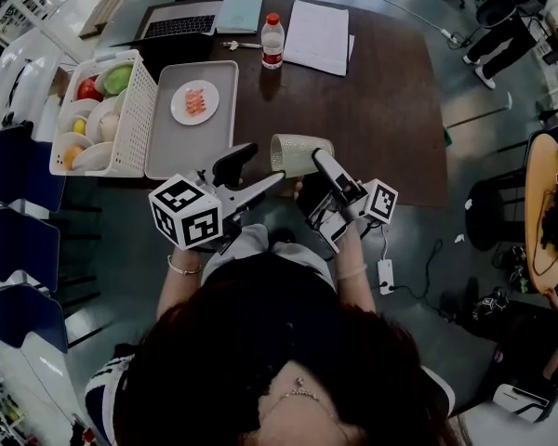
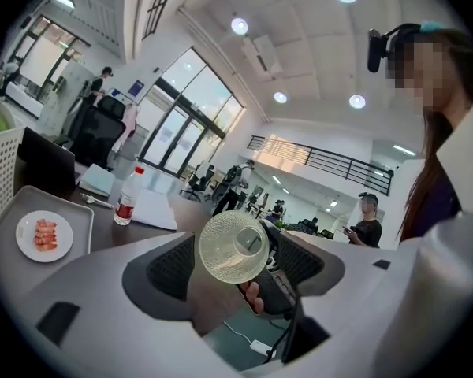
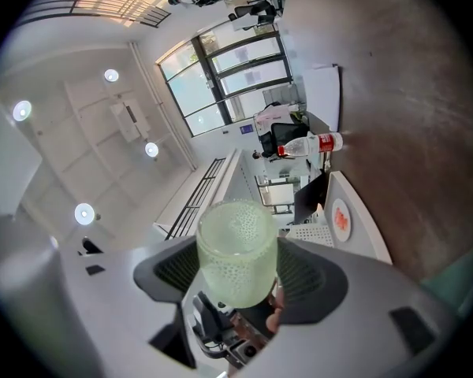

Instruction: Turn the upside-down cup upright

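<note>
The pale green, dimpled glass cup (image 1: 300, 153) lies tipped sideways at mid-frame, by the lower edge of the dark brown worktop (image 1: 391, 110). The right gripper (image 1: 312, 162) pinches it between its jaws. The left gripper (image 1: 261, 167) faces the cup's end with its jaws spread, clear of the cup.

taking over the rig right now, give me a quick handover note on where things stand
Right gripper: jaws shut on the cup, which is held in the air over the near edge of the table.
Left gripper: jaws open. The cup's round end sits between them, but the pads are not pressing on it.
Cup: roughly on its side, neither upside down nor upright.
Done: cup is off the table and partly turned.
Left: finish the turn so the mouth faces up, set the cup on the table and let go. Probably keep the left gripper clear.
</note>
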`<state>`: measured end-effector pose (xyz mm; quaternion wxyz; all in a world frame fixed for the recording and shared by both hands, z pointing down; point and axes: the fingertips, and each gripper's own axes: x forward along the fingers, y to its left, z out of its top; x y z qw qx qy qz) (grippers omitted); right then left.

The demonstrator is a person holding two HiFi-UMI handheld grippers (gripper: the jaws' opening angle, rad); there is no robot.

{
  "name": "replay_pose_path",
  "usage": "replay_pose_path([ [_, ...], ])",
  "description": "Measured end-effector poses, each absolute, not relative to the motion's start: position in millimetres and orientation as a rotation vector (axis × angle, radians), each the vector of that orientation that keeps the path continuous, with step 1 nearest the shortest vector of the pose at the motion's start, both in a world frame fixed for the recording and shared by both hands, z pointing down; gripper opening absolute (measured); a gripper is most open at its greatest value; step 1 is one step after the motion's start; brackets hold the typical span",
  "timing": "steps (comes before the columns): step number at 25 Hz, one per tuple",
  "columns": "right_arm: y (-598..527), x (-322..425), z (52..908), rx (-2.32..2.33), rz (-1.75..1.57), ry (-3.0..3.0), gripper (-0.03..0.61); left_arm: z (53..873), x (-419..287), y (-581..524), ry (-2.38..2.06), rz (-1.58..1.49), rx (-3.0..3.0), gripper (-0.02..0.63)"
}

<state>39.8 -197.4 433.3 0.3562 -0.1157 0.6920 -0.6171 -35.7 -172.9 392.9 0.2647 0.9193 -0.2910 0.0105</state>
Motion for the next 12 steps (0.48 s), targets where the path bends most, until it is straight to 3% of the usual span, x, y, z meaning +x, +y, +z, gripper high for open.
replay_pose_path([
  [6,-195.5,36.8,428.7,-0.258,-1.588,1.801,0.298,400.3,-24.5,-171.0,-0.719,0.109,2.512,0.377],
  [12,-192.1,30.2,426.7,-0.203,-1.597,1.816,0.298,404.5,-14.3,-175.1,-0.685,0.143,2.527,0.391],
])
